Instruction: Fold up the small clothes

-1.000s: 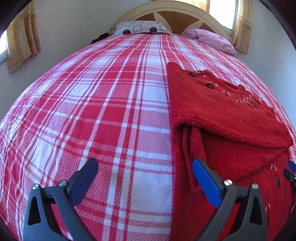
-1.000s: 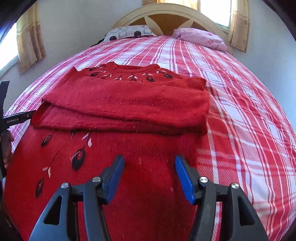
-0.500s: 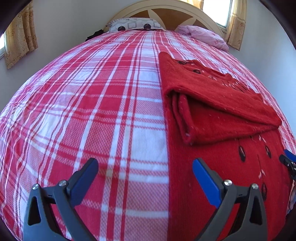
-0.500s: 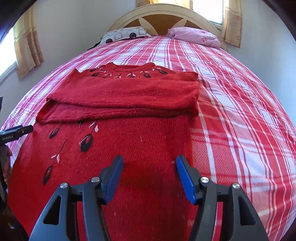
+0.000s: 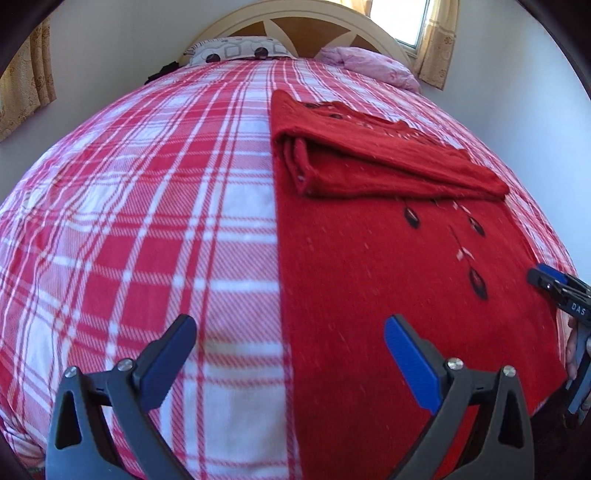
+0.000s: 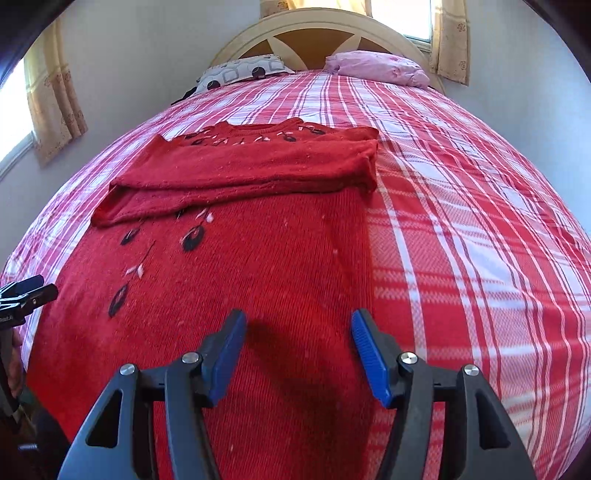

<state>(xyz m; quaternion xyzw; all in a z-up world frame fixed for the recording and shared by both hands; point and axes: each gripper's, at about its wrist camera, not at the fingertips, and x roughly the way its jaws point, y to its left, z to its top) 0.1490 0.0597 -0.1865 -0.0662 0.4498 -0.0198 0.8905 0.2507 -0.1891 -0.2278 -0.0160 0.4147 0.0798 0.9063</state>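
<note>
Sweater: red sweater [image 6: 258,295] lay flat on the plaid bed cover [image 5: 147,221], sleeves folded across the chest below the neckline.
Left hand-held gripper [image 5: 290,354]: jaws wide, empty, straddling the sweater's left edge near the hem.
Right hand-held gripper [image 6: 298,354]: jaws moderately wide, empty, above the sweater's lower right area.
Pillows: patterned pillow [image 6: 243,72] and pink pillow [image 6: 376,66] rested at the headboard [image 6: 314,33].

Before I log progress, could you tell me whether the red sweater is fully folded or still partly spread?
Partly folded: the red sweater's sleeves lie folded across its chest, while the lower body is spread flat.
</note>
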